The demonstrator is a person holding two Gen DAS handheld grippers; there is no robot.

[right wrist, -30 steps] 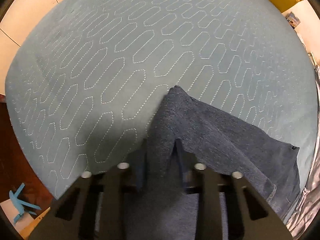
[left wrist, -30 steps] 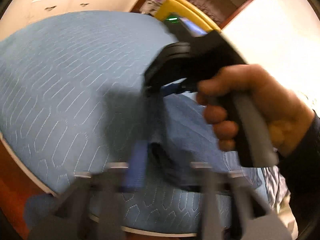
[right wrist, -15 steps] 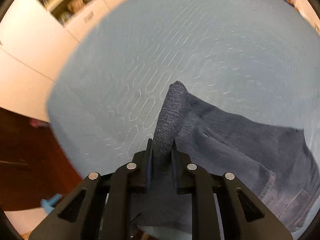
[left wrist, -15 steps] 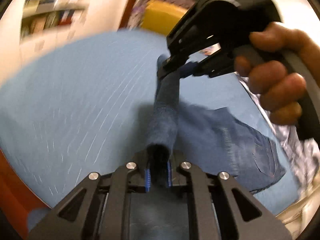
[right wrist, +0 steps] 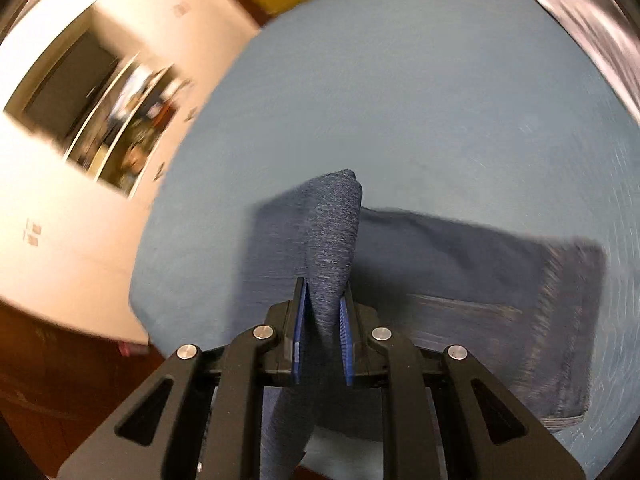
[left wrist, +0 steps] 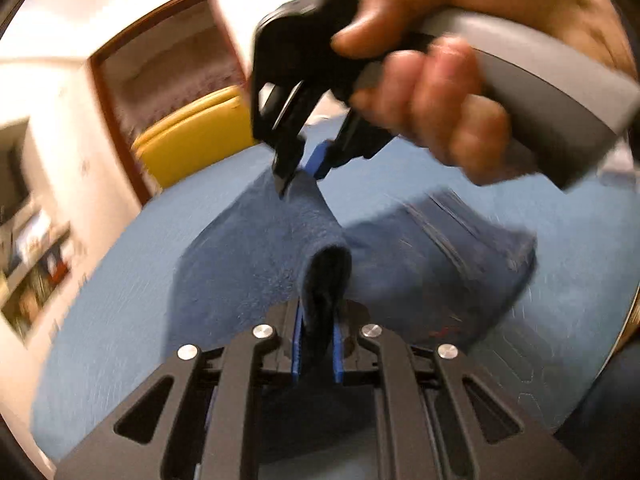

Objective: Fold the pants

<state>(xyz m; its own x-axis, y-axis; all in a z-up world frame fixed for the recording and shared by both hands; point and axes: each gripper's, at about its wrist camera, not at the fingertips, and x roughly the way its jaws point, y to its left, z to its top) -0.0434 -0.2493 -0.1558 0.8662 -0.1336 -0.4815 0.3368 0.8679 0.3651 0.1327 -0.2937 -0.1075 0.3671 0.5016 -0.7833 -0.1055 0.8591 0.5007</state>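
Observation:
Dark blue pants (left wrist: 248, 256) hang over the light blue quilted bed (left wrist: 120, 320), lifted at one edge. My left gripper (left wrist: 316, 344) is shut on a bunched fold of that edge. In the left wrist view my right gripper (left wrist: 302, 172), held by a hand (left wrist: 432, 92), pinches the same edge farther along. The right wrist view shows the right gripper (right wrist: 322, 336) shut on a ridge of the pants (right wrist: 332, 236). The rest of the garment (right wrist: 500, 292) lies doubled on the bed (right wrist: 400, 100).
A yellow headboard or cushion (left wrist: 192, 132) stands beyond the bed, under a dark-framed panel (left wrist: 168, 68). Shelves with clutter (right wrist: 132, 116) line the white wall to the left. Dark wooden floor (right wrist: 60, 368) shows past the bed's edge. Patterned cloth (right wrist: 592, 20) lies at the far right.
Both grippers closed on the pants' edge and swept it fast across the bed, rolling as they went. The cloth now lies doubled over itself; the views are motion-blurred.

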